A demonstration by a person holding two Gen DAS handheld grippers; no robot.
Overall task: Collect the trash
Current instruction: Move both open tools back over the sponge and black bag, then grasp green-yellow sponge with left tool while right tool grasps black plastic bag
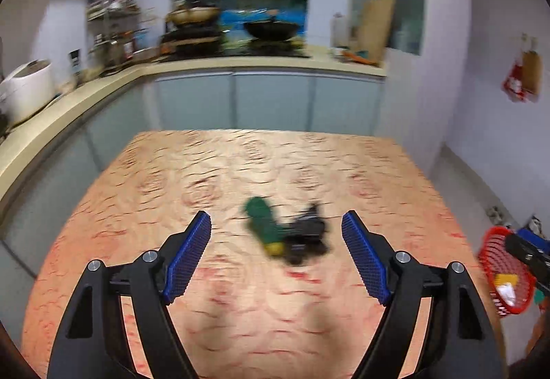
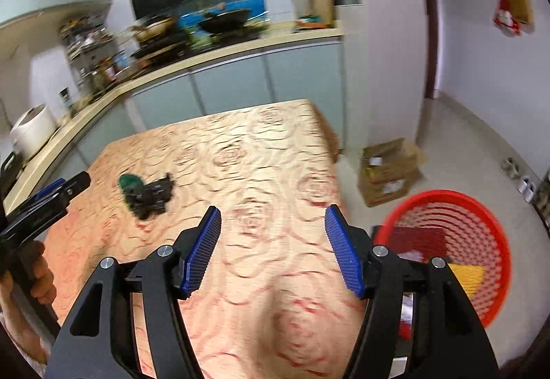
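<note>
Nearest to us, the left gripper [image 1: 276,234] hangs over the rose-patterned, peach-coloured tablecloth [image 1: 213,320], blue ribbed pads spread wide, nothing between them. The right gripper [image 2: 273,229] is likewise gaping and empty, poised over the table's right half.

Just ahead of the left jaws, almost centred in their gap and a touch to the right, lies the trash: a crumpled green wrapper with a yellow end [image 1: 264,227] touching a crumpled black wrapper [image 1: 307,238]. Both rest on the cloth. Motion blur hides their print and exact outline.

We read the green piece's long axis as running diagonally, far-left to near-right, yellow end toward us; the black piece sits against its right flank. From the right wrist view the same pile [image 2: 146,193] lies well off to the left and farther out, with the left tool seen at the frame edge pointing at it.

So we judge the left hand the nearer one and better lined up; a straight advance and descent should bracket the pair.

Off the table's right edge, low on the floor, sits the round red perforated plastic basket [image 2: 481,207], already holding yellow and red scraps. Beyond it, a brown cardboard box [image 2: 388,169].
</note>
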